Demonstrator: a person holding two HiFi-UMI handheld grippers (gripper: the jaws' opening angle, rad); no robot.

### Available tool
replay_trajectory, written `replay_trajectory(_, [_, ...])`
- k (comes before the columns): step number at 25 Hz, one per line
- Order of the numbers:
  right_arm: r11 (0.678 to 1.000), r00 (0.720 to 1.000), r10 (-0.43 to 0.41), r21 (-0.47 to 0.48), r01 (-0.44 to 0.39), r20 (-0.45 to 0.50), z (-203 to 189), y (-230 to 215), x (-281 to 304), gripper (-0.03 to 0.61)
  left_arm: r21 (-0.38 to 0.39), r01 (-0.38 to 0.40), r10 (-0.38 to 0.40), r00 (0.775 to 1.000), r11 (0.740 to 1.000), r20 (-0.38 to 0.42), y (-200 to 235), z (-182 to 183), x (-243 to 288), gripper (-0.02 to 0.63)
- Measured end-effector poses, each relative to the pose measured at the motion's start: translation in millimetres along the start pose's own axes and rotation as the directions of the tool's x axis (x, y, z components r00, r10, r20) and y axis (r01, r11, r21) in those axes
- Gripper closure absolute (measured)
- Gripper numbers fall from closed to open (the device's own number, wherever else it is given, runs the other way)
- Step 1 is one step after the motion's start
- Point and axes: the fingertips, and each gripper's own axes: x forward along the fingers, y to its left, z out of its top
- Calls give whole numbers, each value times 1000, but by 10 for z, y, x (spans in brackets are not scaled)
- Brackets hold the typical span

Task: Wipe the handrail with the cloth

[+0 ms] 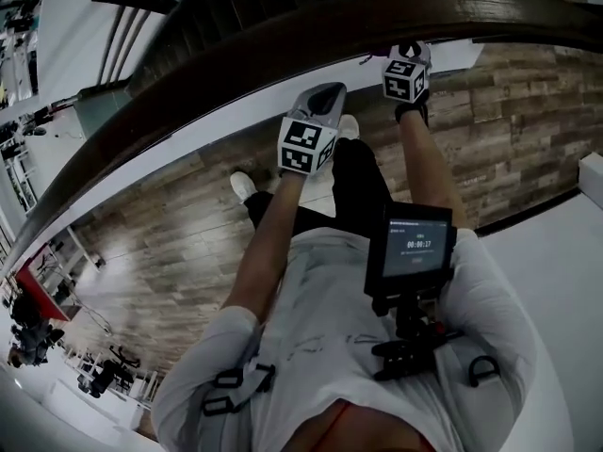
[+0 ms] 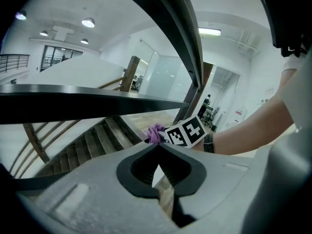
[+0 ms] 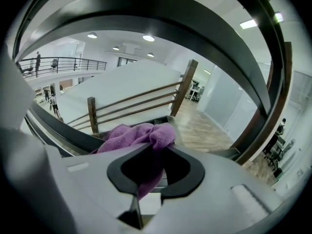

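Counting gives two grippers, one purple cloth [image 3: 139, 135] and one dark wooden handrail [image 1: 283, 40], which curves across the top of the head view. The right gripper [image 3: 146, 149] is clamped on the cloth, bunched over its jaw tips by the rail's near edge, while the left gripper [image 2: 157, 147], just beside it under the rail, has its jaws closed together on nothing. Stairs [image 2: 92, 140] drop beyond the rail, and bare plank floor [image 1: 179, 243] lies open below both arms.
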Motion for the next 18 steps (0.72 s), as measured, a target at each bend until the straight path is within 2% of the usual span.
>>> replay_trajectory(6, [983, 992, -121, 132, 125, -33, -437, -1546, 257, 526, 41, 81, -81, 997, 996, -17, -793, 115, 1016, 614])
replay_trajectory(12, [957, 979, -199, 203, 206, -53, -449, -1974, 233, 526, 71, 135, -133, 991, 988, -33, -961, 187, 1070, 614])
replay_trajectory(15, [906, 962, -253, 323, 272, -102, -548, -2265, 245, 526, 82, 149, -147, 989, 985, -32, -1002, 246, 1094, 614])
replay_trajectory(18, [839, 928, -279, 408, 360, -246, -883, -2569, 171, 525, 86, 150, -149, 989, 985, -28, -1061, 291, 1062, 614])
